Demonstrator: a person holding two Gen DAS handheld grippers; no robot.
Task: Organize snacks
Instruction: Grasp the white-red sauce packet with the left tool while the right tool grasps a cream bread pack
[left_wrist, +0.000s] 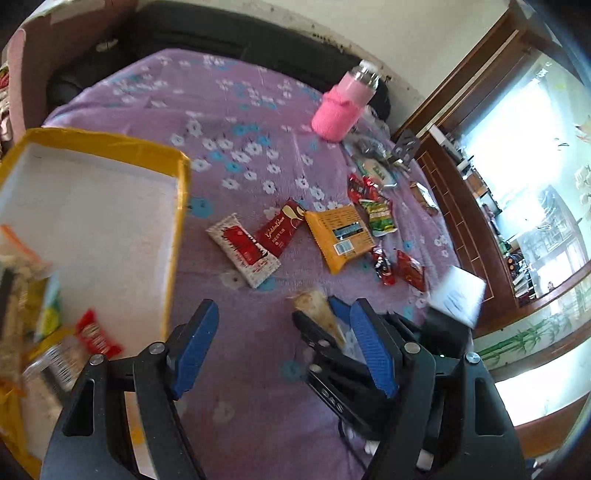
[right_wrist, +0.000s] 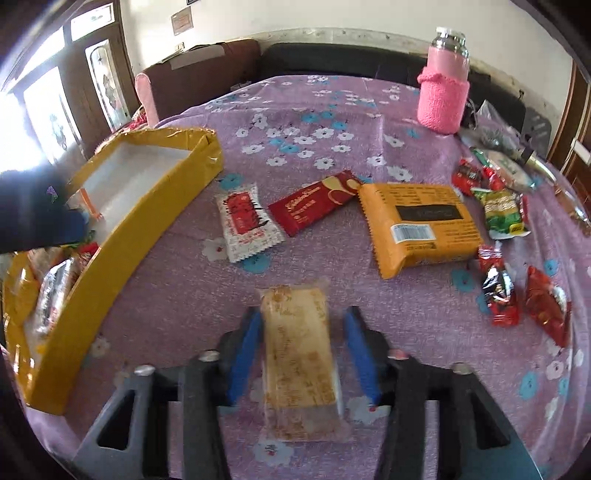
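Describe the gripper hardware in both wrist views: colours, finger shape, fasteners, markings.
Both match. The left gripper has black, angular plastic linkage arms with triangular cut-outs, silver round pivot screws, and two long flat fingers faced with blue ribbed pads. The right gripper is built the same; seen from the left wrist view, its black body carries small white lettering, too blurred to read. No cables or sleeves visible.

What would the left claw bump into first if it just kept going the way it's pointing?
Probably just the bare purple cloth. The left gripper is open and empty. The nearest packet ahead is the white-and-red snack, though depth is hard to judge.
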